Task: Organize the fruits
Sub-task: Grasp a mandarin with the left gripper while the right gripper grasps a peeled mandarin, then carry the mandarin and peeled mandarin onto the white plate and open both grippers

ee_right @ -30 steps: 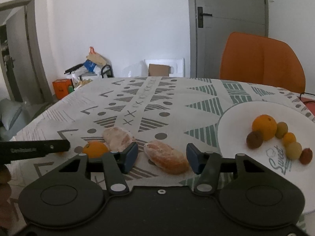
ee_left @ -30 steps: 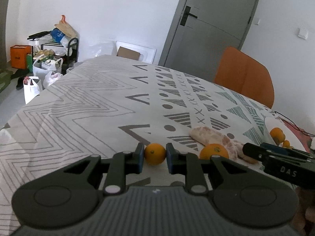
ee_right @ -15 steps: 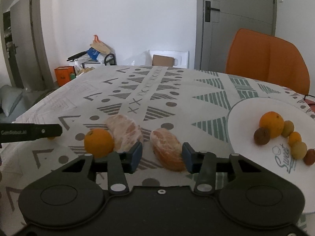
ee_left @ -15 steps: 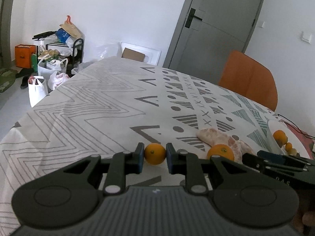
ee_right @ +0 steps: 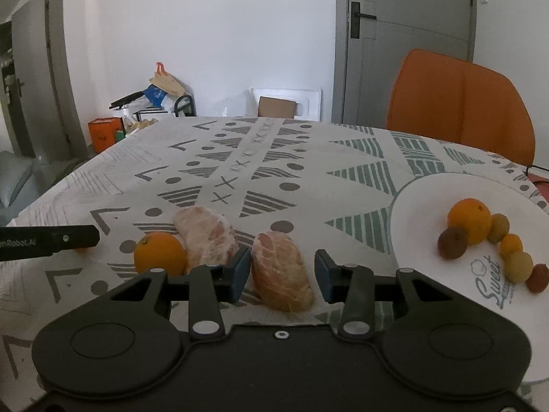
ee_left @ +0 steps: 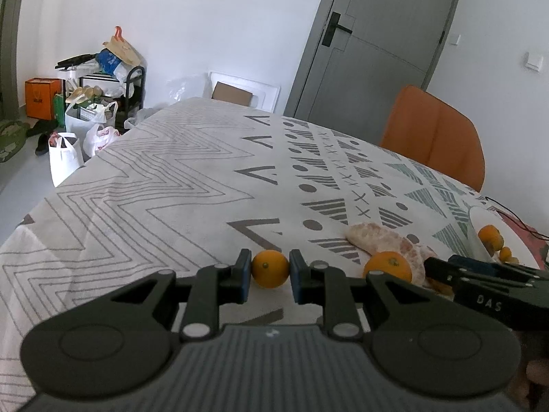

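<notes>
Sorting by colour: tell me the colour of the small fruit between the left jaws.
Orange: the small round orange fruit, clearest in the left wrist view.

The left gripper (ee_left: 270,273), low in the centre of its own view, has both blue pads pressed against a small orange (ee_left: 270,269). In the right wrist view its dark finger juts in from the left edge. The right gripper (ee_right: 282,269) sits at the bottom centre of its view, jaws parted, one pad touching a peeled segment (ee_right: 282,273) and the other standing clear of it. In the left view it reaches in from the lower right.
</notes>
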Available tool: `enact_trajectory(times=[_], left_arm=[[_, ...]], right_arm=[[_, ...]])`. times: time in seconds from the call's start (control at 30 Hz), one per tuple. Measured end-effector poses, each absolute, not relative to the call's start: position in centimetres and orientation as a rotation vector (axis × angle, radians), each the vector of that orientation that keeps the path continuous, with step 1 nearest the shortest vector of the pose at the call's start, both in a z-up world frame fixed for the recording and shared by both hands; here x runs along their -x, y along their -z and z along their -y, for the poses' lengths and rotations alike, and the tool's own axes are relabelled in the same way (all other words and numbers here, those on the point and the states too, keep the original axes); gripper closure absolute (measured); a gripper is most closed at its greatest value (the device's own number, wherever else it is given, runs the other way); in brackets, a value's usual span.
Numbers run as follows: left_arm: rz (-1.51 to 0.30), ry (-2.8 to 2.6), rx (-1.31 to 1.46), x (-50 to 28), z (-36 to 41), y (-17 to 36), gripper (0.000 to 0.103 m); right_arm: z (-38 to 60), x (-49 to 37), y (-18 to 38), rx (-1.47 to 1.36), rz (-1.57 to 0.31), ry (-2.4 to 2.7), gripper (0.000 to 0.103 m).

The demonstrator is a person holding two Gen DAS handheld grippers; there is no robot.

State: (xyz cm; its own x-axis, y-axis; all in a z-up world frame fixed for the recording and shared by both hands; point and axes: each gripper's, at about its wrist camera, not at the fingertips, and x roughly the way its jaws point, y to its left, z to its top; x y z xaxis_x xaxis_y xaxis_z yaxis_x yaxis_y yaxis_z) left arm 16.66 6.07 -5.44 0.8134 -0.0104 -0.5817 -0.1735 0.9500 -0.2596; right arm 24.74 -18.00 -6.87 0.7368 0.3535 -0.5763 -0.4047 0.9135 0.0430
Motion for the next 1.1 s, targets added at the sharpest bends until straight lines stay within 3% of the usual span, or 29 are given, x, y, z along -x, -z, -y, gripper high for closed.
enact_trajectory(times=[0.17, 0.6, 1.1], left_arm=[[-0.622, -0.091, 0.300, -16.9, -5.9, 5.5, 0.081], [-0.619, -0.092, 0.237, -17.3, -3.8, 4.8, 0.081], [-0.568, -0.046, 0.175, -17.2, -0.3, 1.9, 0.081]], right_arm=[[17.5, -24.7, 7.4, 0.110, -0.620, -0.401, 0.062], [20.4, -24.0, 6.4, 0.009, -0.595, -0.426, 0.081], [22.6, -22.5, 3.7, -0.068, -0.476, -0.429, 0.082]])
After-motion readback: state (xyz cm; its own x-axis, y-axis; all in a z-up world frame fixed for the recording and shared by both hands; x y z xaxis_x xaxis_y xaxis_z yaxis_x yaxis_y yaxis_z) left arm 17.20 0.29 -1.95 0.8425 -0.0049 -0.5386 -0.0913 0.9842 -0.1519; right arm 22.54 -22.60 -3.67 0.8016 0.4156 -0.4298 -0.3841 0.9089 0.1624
